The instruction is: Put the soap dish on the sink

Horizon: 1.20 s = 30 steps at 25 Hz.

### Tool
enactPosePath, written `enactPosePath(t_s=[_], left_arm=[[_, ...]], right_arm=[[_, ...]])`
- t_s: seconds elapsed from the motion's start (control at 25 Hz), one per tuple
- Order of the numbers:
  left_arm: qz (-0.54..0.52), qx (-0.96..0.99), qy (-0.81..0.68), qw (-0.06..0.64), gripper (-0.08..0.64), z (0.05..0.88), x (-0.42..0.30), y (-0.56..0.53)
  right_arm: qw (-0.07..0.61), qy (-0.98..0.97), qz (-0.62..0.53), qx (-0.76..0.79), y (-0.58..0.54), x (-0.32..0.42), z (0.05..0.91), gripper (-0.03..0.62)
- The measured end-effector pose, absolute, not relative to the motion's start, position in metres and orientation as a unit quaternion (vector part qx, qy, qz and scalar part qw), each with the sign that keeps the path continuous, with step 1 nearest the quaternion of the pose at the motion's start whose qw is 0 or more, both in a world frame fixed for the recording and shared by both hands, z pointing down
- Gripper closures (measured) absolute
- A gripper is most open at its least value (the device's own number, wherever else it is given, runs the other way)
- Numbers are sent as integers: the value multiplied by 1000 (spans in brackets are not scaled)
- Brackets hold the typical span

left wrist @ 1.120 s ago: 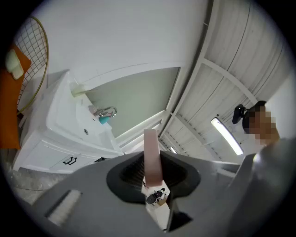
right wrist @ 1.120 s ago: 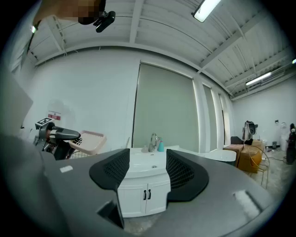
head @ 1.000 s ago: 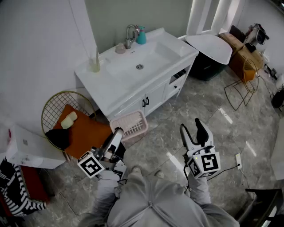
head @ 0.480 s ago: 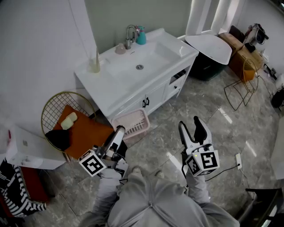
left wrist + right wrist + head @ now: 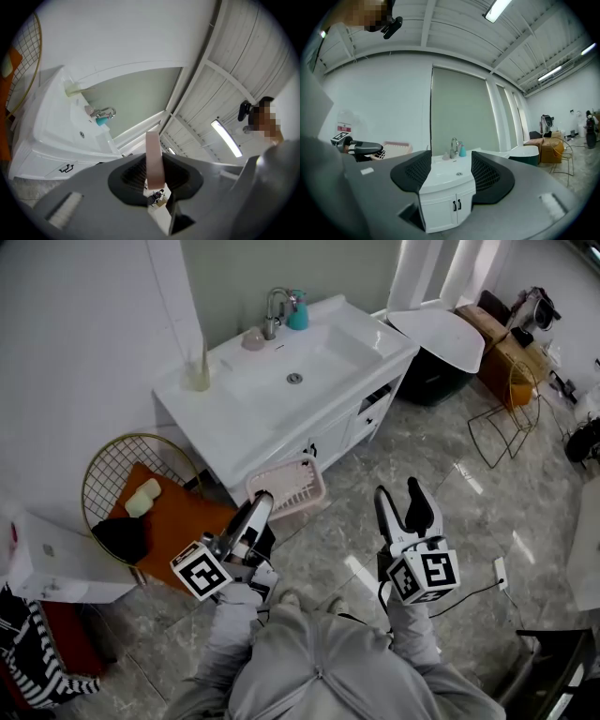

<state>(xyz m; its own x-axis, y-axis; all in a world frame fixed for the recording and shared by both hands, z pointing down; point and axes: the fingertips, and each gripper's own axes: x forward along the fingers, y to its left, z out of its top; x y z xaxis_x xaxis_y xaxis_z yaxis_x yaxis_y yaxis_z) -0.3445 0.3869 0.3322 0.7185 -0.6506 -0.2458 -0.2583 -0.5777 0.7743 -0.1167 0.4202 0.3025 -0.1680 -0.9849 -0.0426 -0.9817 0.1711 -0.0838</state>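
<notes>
A pink slatted soap dish (image 5: 288,486) hangs in the air in front of the white sink cabinet (image 5: 281,390), held by its near edge in my left gripper (image 5: 263,502), which is shut on it. In the left gripper view the dish's rim (image 5: 154,160) stands edge-on between the dark pads. My right gripper (image 5: 404,501) is open and holds nothing, floating over the floor to the right of the dish. In the right gripper view the sink cabinet (image 5: 440,185) shows between its spread pads, and the dish (image 5: 397,149) appears at the left.
On the sink top stand a tap (image 5: 275,312), a teal bottle (image 5: 298,312), a pink object (image 5: 253,339) and a cup with a stick (image 5: 199,379). A gold wire basket (image 5: 131,493) with an orange cloth sits left of the cabinet. A white bin lid (image 5: 437,334) and wire stool (image 5: 511,399) stand right.
Both grippers have moved forward toward the sink cabinet, and the pink dish has travelled with the left one, up and to the right in the head view.
</notes>
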Motion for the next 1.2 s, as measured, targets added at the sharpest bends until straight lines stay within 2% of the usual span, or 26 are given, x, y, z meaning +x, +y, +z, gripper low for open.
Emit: enactPosePath(t_s=[0.24, 0.56, 1.2], left_arm=[[-250, 852, -260, 379, 428, 338, -354, 365], [-239, 849, -268, 389, 428, 350, -332, 323], [-248, 838, -300, 382, 430, 356, -202, 185]], right_arm=[[48, 750, -18, -660, 412, -123, 303, 345], [49, 745, -27, -665, 378, -95, 312, 345], [69, 788, -43, -610, 225, 25, 324, 345]])
